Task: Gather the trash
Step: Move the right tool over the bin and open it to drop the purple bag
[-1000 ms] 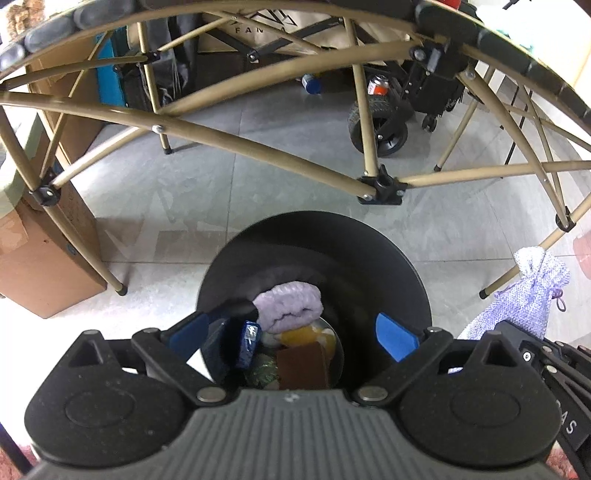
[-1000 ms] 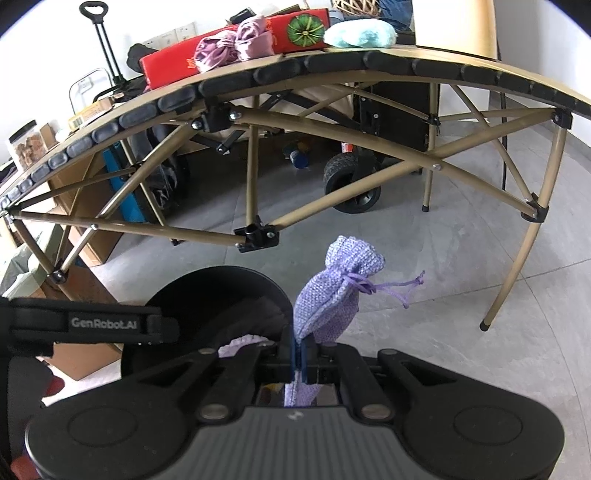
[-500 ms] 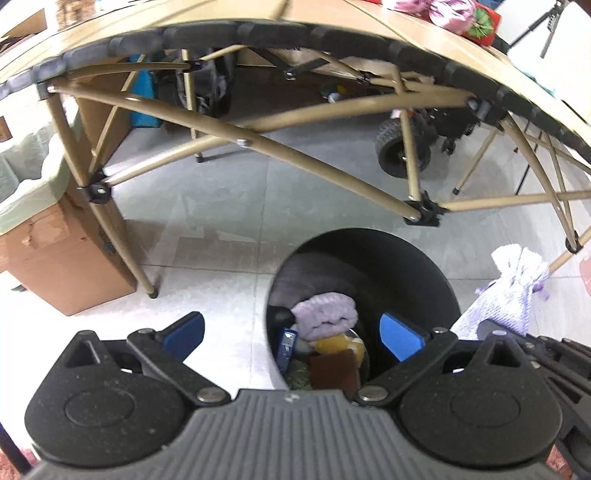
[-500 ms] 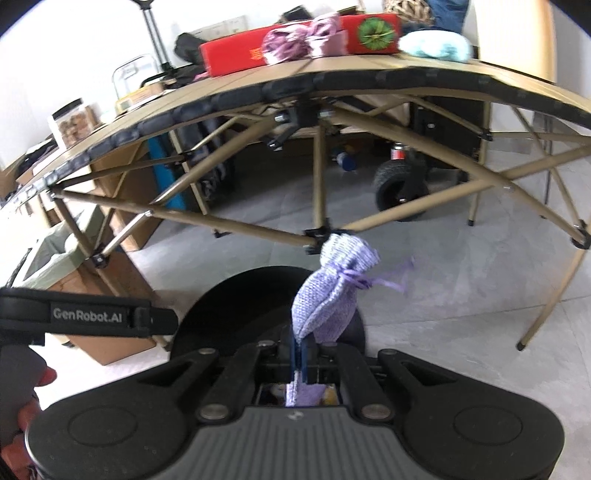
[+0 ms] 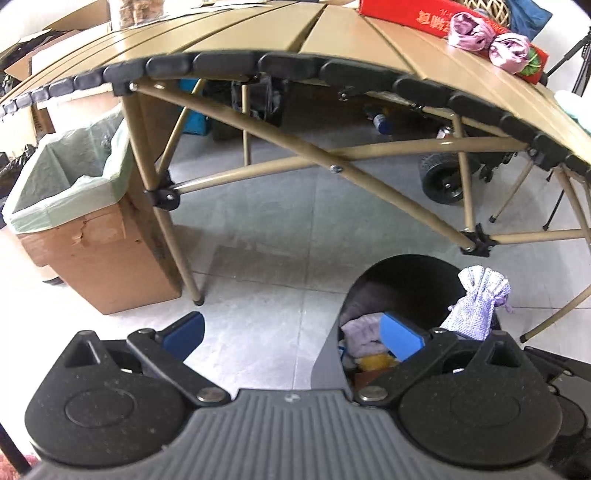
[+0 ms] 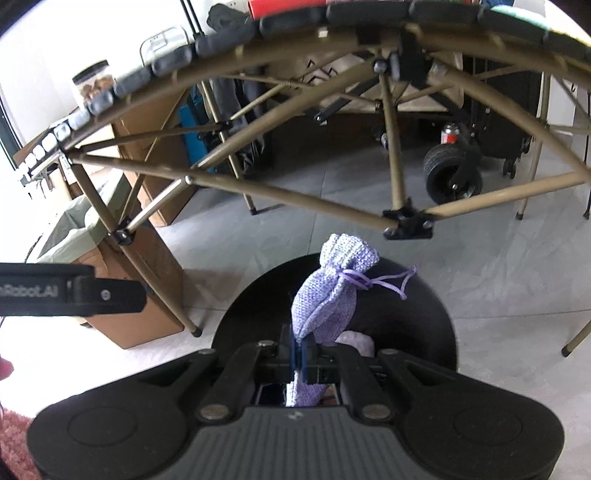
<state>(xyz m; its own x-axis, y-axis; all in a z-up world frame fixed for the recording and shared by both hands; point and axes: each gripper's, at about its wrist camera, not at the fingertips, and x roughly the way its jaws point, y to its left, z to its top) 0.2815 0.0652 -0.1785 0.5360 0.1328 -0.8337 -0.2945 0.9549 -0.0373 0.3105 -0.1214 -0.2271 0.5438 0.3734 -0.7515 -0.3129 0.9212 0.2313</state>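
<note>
Our right gripper (image 6: 300, 363) pinches the lilac pouch (image 6: 327, 295) above the black bin (image 6: 436, 325) (already holding several items); our left gripper (image 5: 291, 338) gapes wide, empty. Release remains.

Your left gripper (image 5: 291, 334) covers the near rim of the bin (image 5: 417, 273); its contents are a jumble, too dark to name. Your pouch's (image 6: 325, 295) bottom vanishes between the right gripper's (image 6: 299, 363) pads, table (image 6: 332, 14) smeared by blur
</note>
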